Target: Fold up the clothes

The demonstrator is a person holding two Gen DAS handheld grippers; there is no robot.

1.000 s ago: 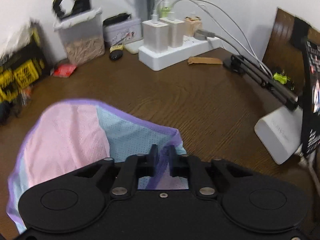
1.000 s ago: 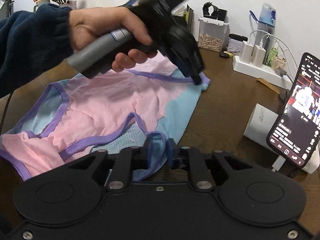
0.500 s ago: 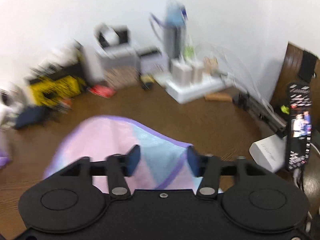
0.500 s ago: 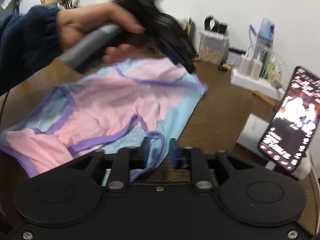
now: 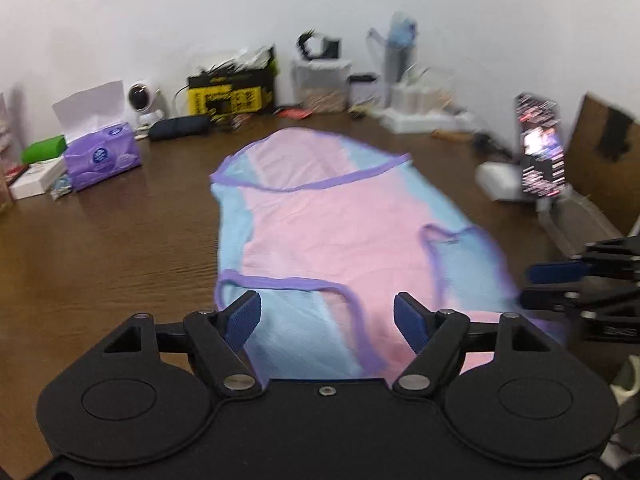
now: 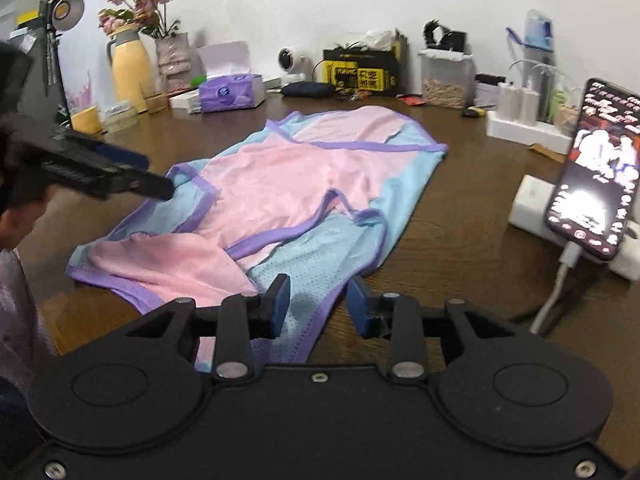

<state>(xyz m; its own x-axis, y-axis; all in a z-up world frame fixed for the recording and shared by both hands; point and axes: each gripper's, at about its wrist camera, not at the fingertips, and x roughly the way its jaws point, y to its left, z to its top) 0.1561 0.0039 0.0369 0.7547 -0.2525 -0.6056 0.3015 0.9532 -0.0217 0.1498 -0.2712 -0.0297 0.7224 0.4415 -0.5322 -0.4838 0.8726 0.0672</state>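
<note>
We are seeing both views evenly lit by soft, bright indoor light, with the white wall behind glowing pale and casting no hard shadows. The left wrist view is smearing with motion blur: the garment is losing its edges and the far clutter is going soft. The right wrist view is staying sharper, though the left gripper at its left edge is blurring. In that view the phone screen is glaring bright white in places, and a small lamp is shining at top left. Fisheye distortion is bending the table edges, and dark corners are rounding each frame.
</note>
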